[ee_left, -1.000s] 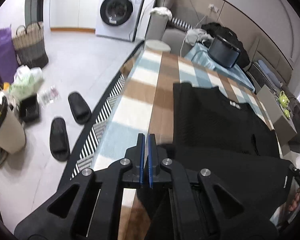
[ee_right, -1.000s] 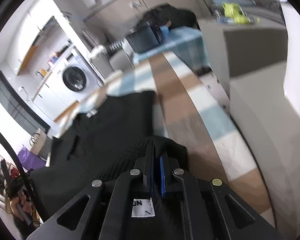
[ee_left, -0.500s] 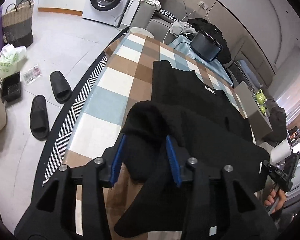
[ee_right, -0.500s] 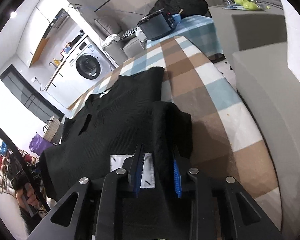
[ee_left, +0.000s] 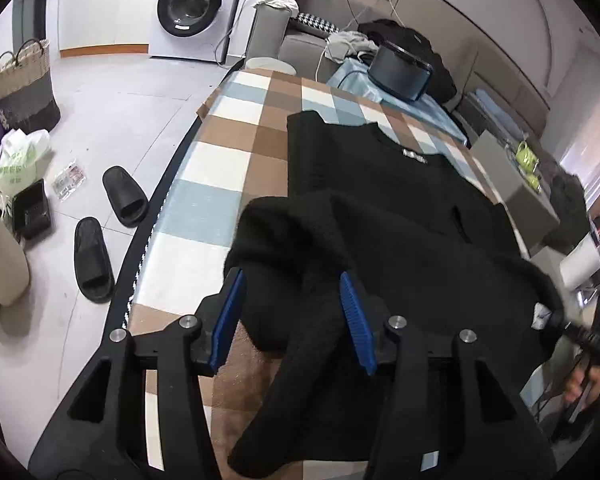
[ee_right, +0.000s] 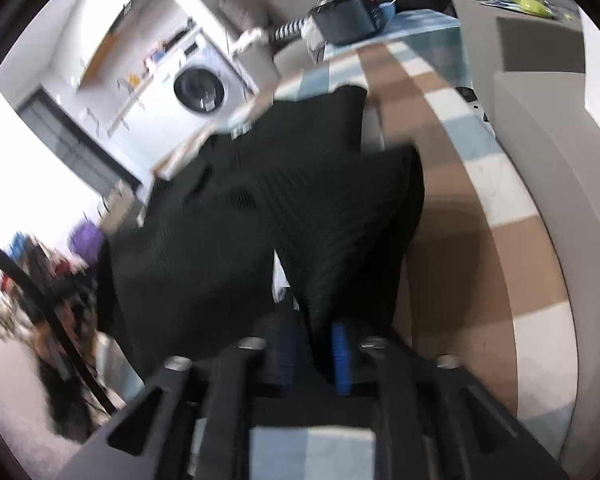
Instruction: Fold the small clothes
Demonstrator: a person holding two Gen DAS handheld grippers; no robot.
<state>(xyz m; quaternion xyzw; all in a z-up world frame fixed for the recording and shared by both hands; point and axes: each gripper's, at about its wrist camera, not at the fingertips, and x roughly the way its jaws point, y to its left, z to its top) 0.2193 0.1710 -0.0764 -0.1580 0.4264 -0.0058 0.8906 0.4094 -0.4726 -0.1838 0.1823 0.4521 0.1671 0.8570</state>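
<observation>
While the black knit top (ee_left: 380,184) lies spread on the checked table cover (ee_left: 228,144), its near hem has been turned up and over towards the neckline, and both grippers sit at that folded edge. The left gripper (ee_left: 292,312) has just been opening: its blue pads (ee_left: 228,312) stand well apart, with the doubled corner of the garment lying loosely between them but pressed by neither. The right gripper (ee_right: 314,354) has also been opening; a ridge of dark cloth rises between its pads, though that view is too blurred to say whether they are clear of it.

What the next move hinges on, I'd judge, is that the garment's long axis runs straight away from both tools, neck label (ee_left: 414,157) at the far end, folded hem nearest. Each gripper holds one side of the near edge, the left at the side towards the slippers (ee_left: 108,232) on the floor, so neither is nearer the collar. Any further fold means backing both tools out and re-gripping, since the cloth lies ahead of the fingers.
</observation>
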